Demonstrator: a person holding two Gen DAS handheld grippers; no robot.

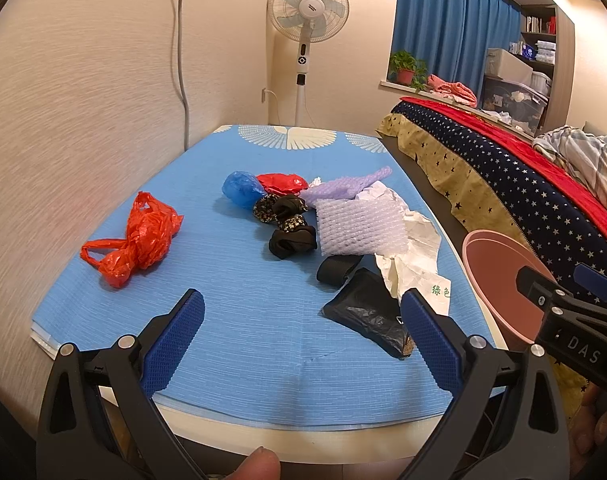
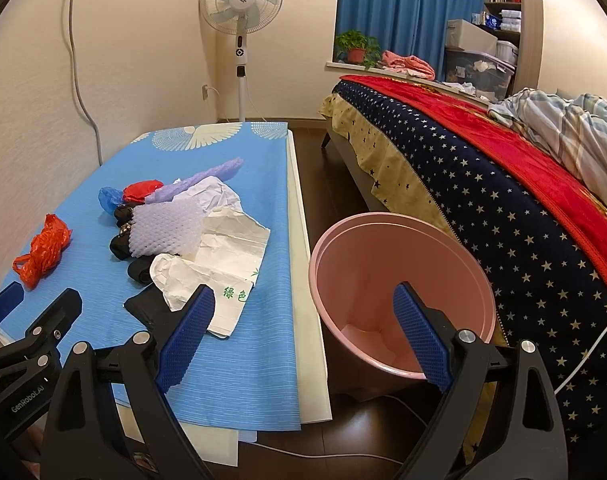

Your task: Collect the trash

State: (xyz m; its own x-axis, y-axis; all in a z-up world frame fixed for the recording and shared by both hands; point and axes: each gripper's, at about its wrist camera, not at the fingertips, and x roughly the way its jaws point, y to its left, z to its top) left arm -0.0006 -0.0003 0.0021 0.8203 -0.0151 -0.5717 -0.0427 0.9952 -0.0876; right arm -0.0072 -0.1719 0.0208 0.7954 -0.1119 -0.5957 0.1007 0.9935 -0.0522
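Trash lies on a table with a blue cloth (image 1: 239,336): an orange plastic bag (image 1: 137,238) at the left, a blue bag (image 1: 239,189), a red bag (image 1: 281,183), purple foam netting (image 1: 361,228), crumpled white paper (image 1: 413,248), dark balled items (image 1: 291,226) and a black bag (image 1: 365,312). A pink bin (image 2: 399,280) stands on the floor right of the table, empty inside. My left gripper (image 1: 303,328) hovers open over the table's near edge. My right gripper (image 2: 303,320) is open above the gap between table and bin.
A bed (image 2: 483,184) with a starred cover runs along the right, close behind the bin. A standing fan (image 2: 241,12) is beyond the table's far end. The wall flanks the table's left side. A white cable (image 2: 343,456) lies on the dark floor.
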